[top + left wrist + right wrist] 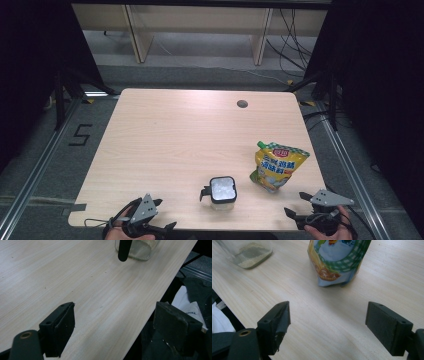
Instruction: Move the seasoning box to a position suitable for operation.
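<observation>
While both grippers, left (159, 214) and right (296, 204), wait spread and empty at the desk's (165, 140) near edge, the reach seems not begun; next, approach the yellow spouted plastic pouch (278, 166) or clear square glass jar (222, 192).

Light: bright on the desk (165, 150), dark on both sides of the room.
Source: from above; a pale shine lies on the far part of the desk.
Shadows: soft and small under the yellow bag (278, 166) and the jar (222, 191).
Sharpness: the high view is a bit grainy; near black pads (62, 332) look soft.
Glare: the bag shines a little.
</observation>
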